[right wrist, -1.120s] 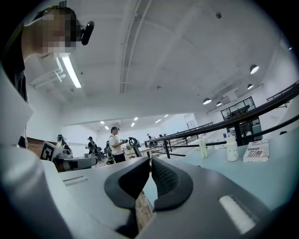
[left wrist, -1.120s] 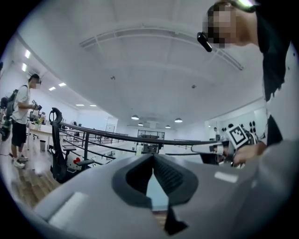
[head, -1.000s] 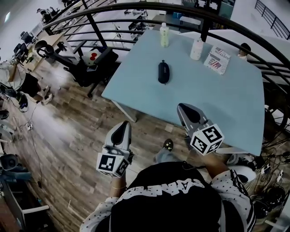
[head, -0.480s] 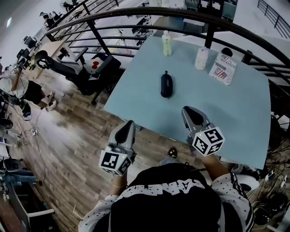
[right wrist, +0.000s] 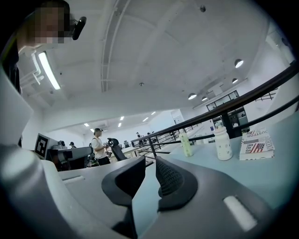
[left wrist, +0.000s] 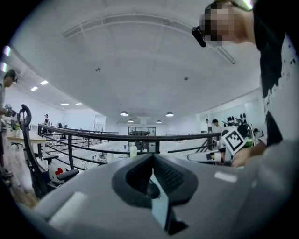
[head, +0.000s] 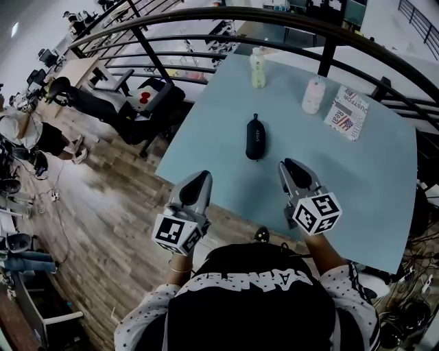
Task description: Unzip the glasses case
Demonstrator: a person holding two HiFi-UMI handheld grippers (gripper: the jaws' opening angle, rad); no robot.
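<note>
The glasses case (head: 255, 137), dark, oval and zipped, lies on the light blue table (head: 357, 171) near its left front corner. Both grippers hover short of it, above the table's near edge. My left gripper (head: 202, 176) is left of the case, its tips meeting with nothing between them (left wrist: 153, 158). My right gripper (head: 291, 164) is right of the case. Its jaws are opening, with a narrow empty gap between the pads (right wrist: 149, 161). Neither gripper touches the case.
A pale green bottle (head: 258, 68), a white bottle (head: 313, 94) and a flag-printed pack (head: 348, 113) stand at the table's far side. A black railing (head: 206, 17) curves behind it. A dark office chair (head: 130, 103) stands left of the table on the wooden floor.
The person has stepped toward the table, and both grippers have moved forward, from over the floor to the table's near edge. The case now lies closer to them.
</note>
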